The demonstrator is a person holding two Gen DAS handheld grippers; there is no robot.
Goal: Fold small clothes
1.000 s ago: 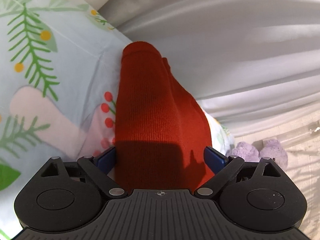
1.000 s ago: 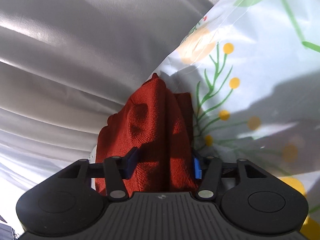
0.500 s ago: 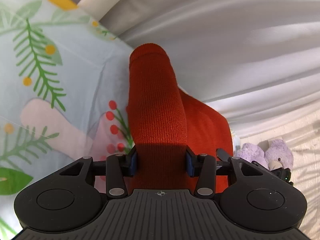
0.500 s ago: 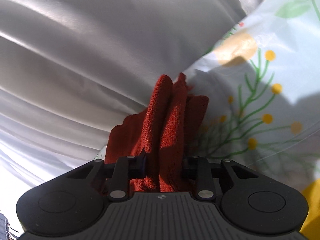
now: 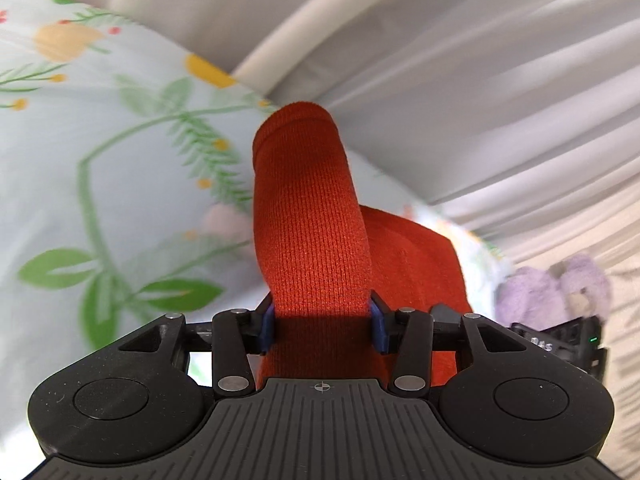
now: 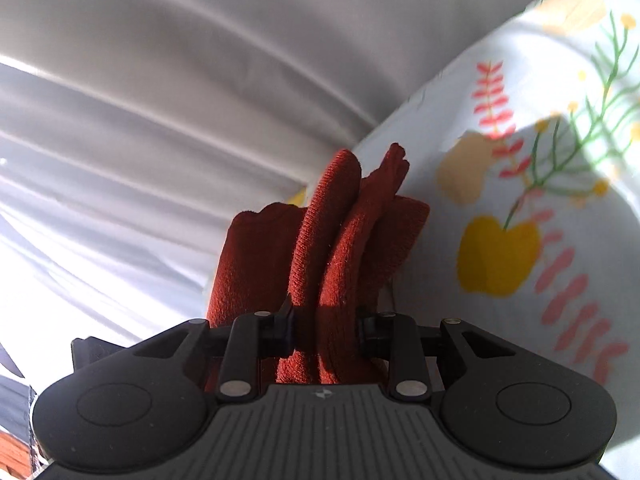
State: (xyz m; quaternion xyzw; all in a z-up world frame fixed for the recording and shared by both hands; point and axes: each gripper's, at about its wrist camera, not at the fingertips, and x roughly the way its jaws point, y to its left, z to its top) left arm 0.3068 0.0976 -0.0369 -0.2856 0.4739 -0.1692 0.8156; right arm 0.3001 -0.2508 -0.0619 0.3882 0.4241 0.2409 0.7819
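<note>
In the left wrist view, a floral sheet (image 5: 120, 160) filled the left of the frame. At centre, the left tool (image 5: 322, 326) was clamped on a red knit garment (image 5: 312, 220), which rose up the middle of the frame. A purple plush toy (image 5: 552, 288) sat at the right edge. In the right wrist view, white curtains (image 6: 160, 100) filled the left; the right tool (image 6: 324, 330) gripped the garment's bunched folds at centre.

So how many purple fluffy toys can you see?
1. A purple plush toy sits low on the right of the left wrist view, beyond the red knit garment. Others may be hidden.
</note>
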